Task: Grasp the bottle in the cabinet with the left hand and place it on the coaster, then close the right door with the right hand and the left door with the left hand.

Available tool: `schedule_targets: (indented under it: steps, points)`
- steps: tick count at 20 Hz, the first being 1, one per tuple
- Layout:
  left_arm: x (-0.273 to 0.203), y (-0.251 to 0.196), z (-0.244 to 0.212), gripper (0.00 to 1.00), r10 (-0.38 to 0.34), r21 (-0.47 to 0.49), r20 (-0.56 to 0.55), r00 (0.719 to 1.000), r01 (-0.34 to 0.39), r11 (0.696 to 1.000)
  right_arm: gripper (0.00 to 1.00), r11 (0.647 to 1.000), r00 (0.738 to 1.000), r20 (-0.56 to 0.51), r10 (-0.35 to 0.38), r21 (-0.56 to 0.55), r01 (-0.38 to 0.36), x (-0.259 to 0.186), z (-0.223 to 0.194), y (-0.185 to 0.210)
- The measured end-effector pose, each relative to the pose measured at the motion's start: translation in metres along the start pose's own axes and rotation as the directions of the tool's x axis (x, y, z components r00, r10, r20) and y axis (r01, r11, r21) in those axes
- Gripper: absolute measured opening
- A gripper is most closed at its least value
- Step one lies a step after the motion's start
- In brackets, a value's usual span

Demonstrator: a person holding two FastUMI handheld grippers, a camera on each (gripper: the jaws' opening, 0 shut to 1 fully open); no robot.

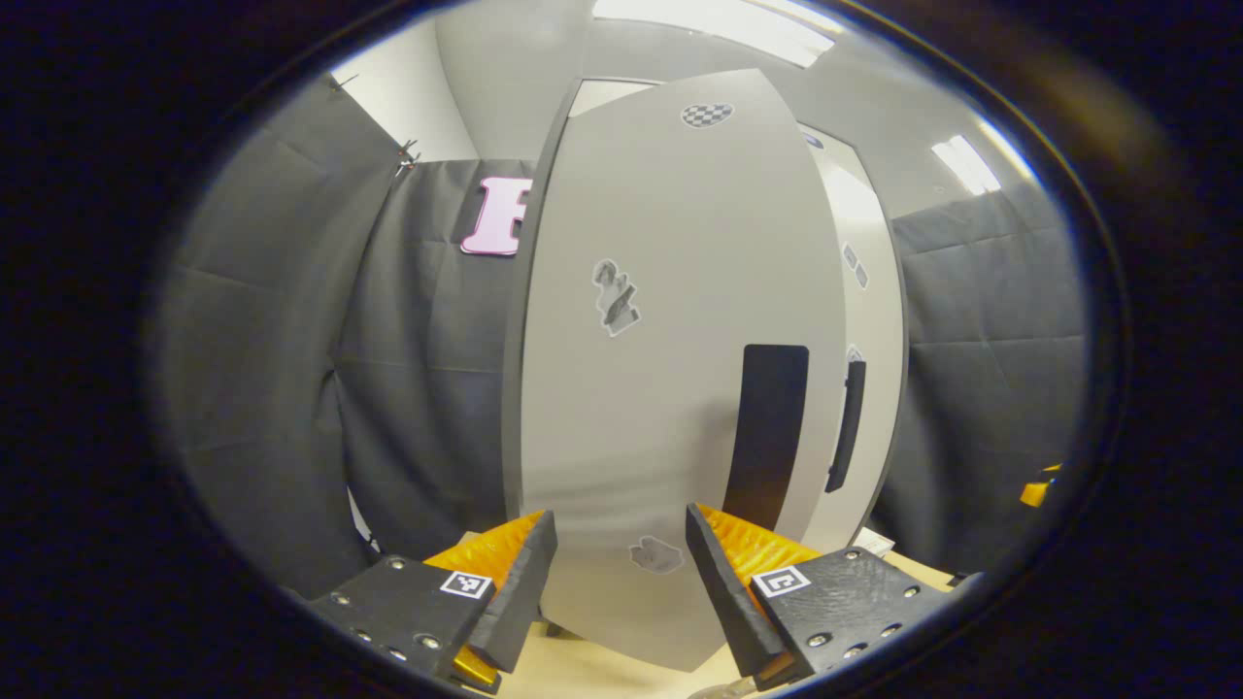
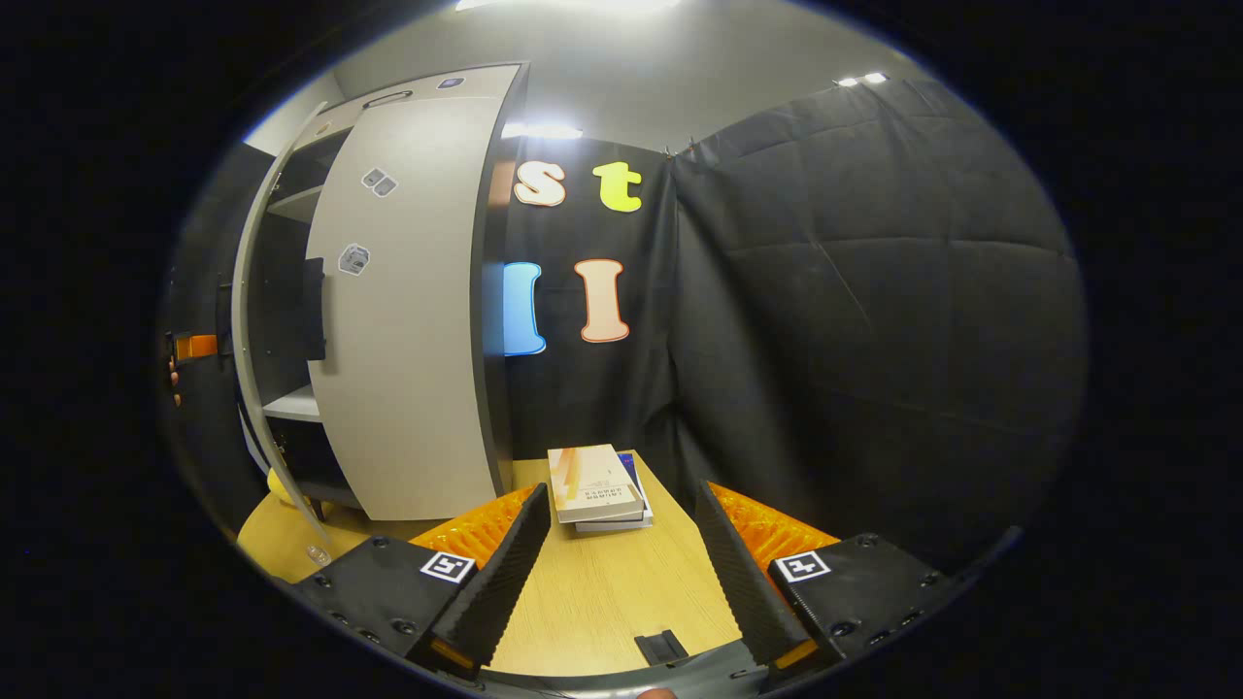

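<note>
Left gripper view: left gripper (image 1: 621,573) sat bottom centre, jaws wide, nothing between them. Straight ahead of the fingers was the left door (image 1: 670,369), a grey panel filling mid-frame, with stickers and a dark vertical handle (image 1: 767,437) lower right of centre. Right door (image 1: 859,320) was a narrow strip just right of it, with its own dark handle. Wooden table (image 1: 583,670) showed at the bottom edge.

Right gripper view: at far left, the left door stood open edge-on, shelves (image 2: 291,403) visible behind it. Right door (image 2: 408,320) looked closed, upper left of centre. Right gripper (image 2: 612,568) was bottom centre, jaws wide, empty, over the table. Stack of books (image 2: 597,485) lay on the table just past the fingertips. Couldn't make out the bottle or coaster.
</note>
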State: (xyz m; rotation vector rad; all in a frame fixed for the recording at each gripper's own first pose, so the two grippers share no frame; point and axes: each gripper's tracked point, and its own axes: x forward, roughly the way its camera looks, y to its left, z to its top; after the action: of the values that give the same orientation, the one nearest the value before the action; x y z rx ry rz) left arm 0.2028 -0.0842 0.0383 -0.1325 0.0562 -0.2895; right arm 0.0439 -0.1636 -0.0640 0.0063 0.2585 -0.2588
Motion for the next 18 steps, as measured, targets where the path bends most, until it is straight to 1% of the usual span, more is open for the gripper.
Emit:
schedule_targets:
  steps: [1, 2, 3, 4, 5, 6, 10, 13, 14, 15, 16, 18]
  points:
    - [0.004, -0.008, 0.000, 0.83, -0.013, -0.009, 0.002, 1.000, 0.013, 1.000, 0.96, 1.000, 1.000, -0.004, -0.001, 0.000, 0.001, 0.000, -0.002, -0.003]
    - [0.008, -0.010, 0.001, 0.83, 0.003, -0.002, 0.008, 1.000, -0.003, 1.000, 0.96, 1.000, 1.000, -0.006, -0.003, 0.000, 0.003, 0.000, -0.003, -0.005]
    - [0.011, -0.011, 0.003, 0.82, 0.010, 0.018, 0.020, 1.000, -0.011, 1.000, 0.94, 1.000, 1.000, -0.005, -0.004, 0.000, 0.004, -0.002, -0.004, -0.008]
    - [0.009, -0.011, 0.005, 0.82, 0.016, 0.031, 0.028, 0.999, -0.017, 0.999, 0.96, 1.000, 1.000, -0.005, 0.000, 0.002, 0.000, -0.004, -0.004, -0.008]
    - [0.009, -0.012, 0.006, 0.82, 0.019, 0.041, 0.033, 0.999, -0.020, 0.999, 0.94, 1.000, 1.000, -0.003, 0.006, 0.005, -0.006, -0.005, -0.004, -0.008]
    - [0.009, -0.013, 0.006, 0.82, 0.021, 0.049, 0.035, 0.999, -0.023, 0.999, 0.94, 1.000, 1.000, 0.001, 0.013, 0.007, -0.013, -0.006, -0.004, -0.007]
    - [0.005, -0.014, 0.010, 0.82, 0.042, 0.072, 0.059, 0.997, -0.046, 0.996, 0.94, 0.998, 0.997, 0.029, 0.068, 0.014, -0.068, -0.007, 0.002, 0.007]
    - [-0.018, -0.012, 0.013, 0.82, 0.066, 0.088, 0.070, 0.995, -0.072, 0.994, 0.94, 0.993, 0.991, 0.057, 0.120, 0.008, -0.121, -0.008, 0.010, 0.018]
    - [-0.028, -0.010, 0.014, 0.82, 0.077, 0.093, 0.074, 0.994, -0.084, 0.992, 0.96, 0.990, 0.988, 0.069, 0.139, 0.006, -0.140, -0.008, 0.014, 0.023]
    - [-0.040, -0.008, 0.015, 0.82, 0.093, 0.098, 0.076, 0.993, -0.101, 0.990, 0.94, 0.987, 0.984, 0.077, 0.159, 0.005, -0.160, -0.008, 0.016, 0.027]
    - [-0.052, -0.006, 0.014, 0.82, 0.107, 0.102, 0.076, 0.991, -0.114, 0.988, 0.96, 0.983, 0.980, 0.081, 0.183, 0.001, -0.184, -0.008, 0.018, 0.032]
    - [-0.078, 0.001, 0.014, 0.82, 0.141, 0.109, 0.083, 0.987, -0.150, 0.983, 0.96, 0.974, 0.970, 0.088, 0.227, -0.012, -0.227, -0.010, 0.022, 0.043]
